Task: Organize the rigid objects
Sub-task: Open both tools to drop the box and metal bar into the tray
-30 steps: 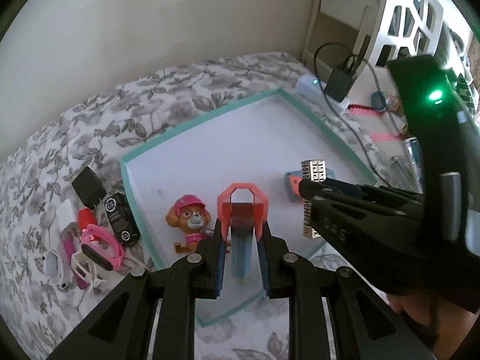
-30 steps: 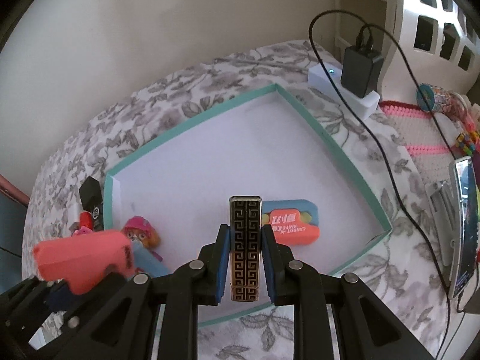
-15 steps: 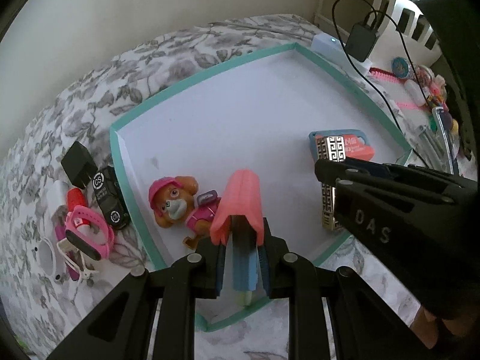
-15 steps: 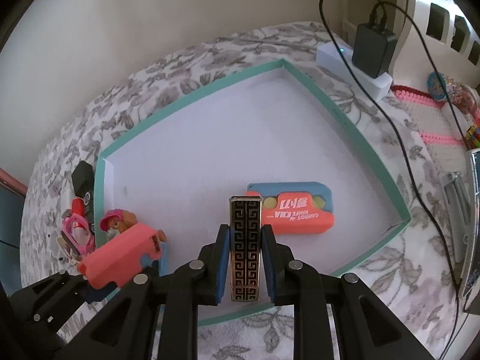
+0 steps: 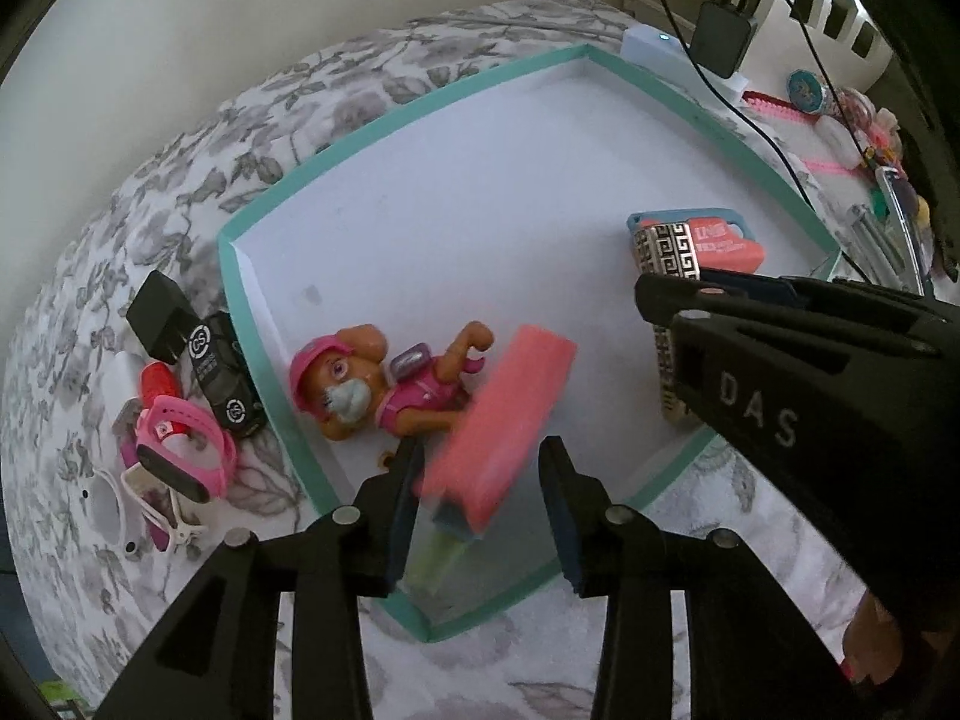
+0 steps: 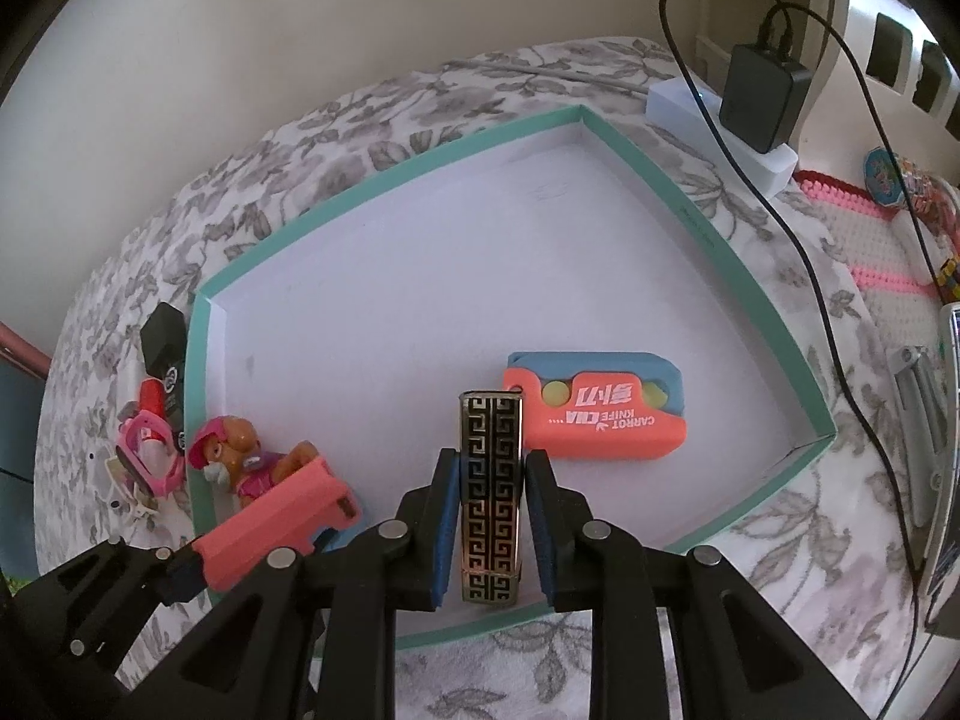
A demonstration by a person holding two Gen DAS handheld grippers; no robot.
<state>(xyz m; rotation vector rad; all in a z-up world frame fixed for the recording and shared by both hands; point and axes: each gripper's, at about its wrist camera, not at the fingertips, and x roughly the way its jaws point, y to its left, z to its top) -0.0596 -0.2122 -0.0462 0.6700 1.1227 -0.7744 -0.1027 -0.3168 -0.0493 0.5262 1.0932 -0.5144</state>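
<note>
Teal edges run round the big shallow box [image 6: 207, 396] that lies on the flowery bed cover [image 6: 372, 132]. We hold a hand-held gripper in each hand over its near side.

Our left hand-held gripper [image 5: 480, 504] is opening. The pink toy [image 5: 504, 420] sits between its fingers, tilted and blurry, and the pads do not press on it. Its low end is down near the box's front edge. Right beside it the toy puppy [image 5: 372, 384] with the pink cap lies on its back on the white floor of the box.

Our right hand-held gripper [image 6: 489, 516] is narrow and holds the black and gold patterned case [image 6: 489, 480] upright between its blue pads. Just behind the case, the orange and blue carrot knife toy [image 6: 600, 414] lies flat in the box.

Outside the box, on its left, we see a little pile: a pink watch band [image 5: 180, 444], a black plug [image 5: 159, 315] and a small black toy car [image 5: 222, 378].

A white power strip [image 6: 720, 132] with a black charger [image 6: 762, 96] sits past the far corner.
</note>
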